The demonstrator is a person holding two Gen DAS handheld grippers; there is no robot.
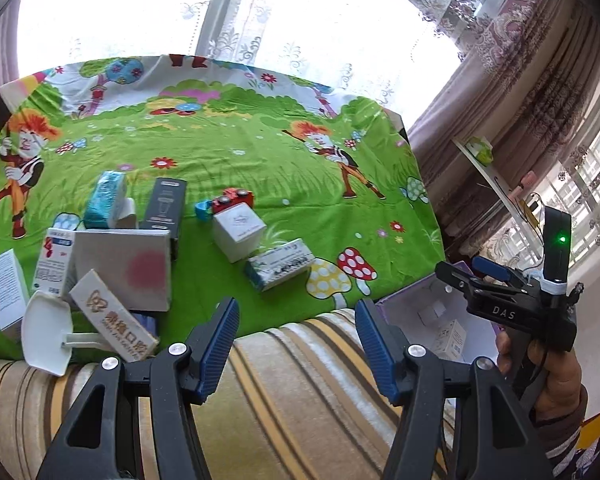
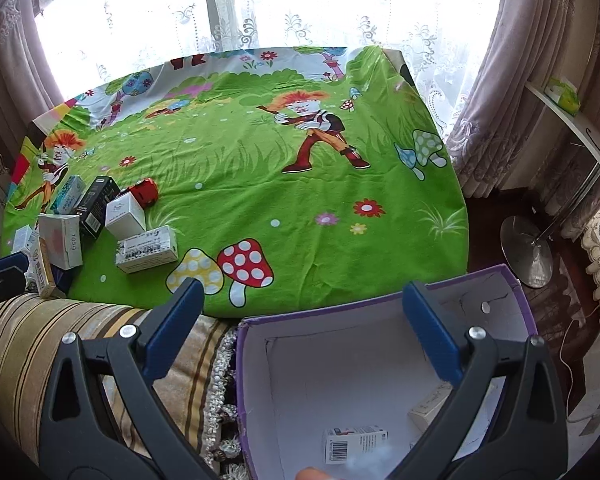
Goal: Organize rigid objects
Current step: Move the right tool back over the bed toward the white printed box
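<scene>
Green cartoon-print sheet (image 1: 228, 160) covers the bed, and from the left wrist view I see the clutter bunched at its near left side: a grey flat box with a red blot (image 1: 130, 268), a teal carton (image 1: 106, 200), a black carton (image 1: 165, 206), a white cube box (image 1: 239, 232) with a red toy car (image 1: 234, 197) behind it, and a long green-and-white carton (image 1: 280, 266) lying alone nearest my side. My left hand-held gripper (image 1: 296, 344) hangs over the striped blanket (image 1: 260, 400) with its jaws moderately wide and nothing between them, so I judge it is free to go for that lone carton, the easiest one to reach. To the right, a hand (image 1: 552, 376) carries the other hand-held gripper beside the purple box.

From the right wrist view, my right hand-held gripper (image 2: 304, 328) sits above the purple storage box (image 2: 380, 308) at the bed's near edge, jaws wide and empty. Inside the box lie a small barcoded carton (image 2: 354, 442) and a pale carton (image 2: 428, 408), so this is plainly the collecting bin. I judge most of the sorting is left to do, since the pile is well apart from the box.
</scene>
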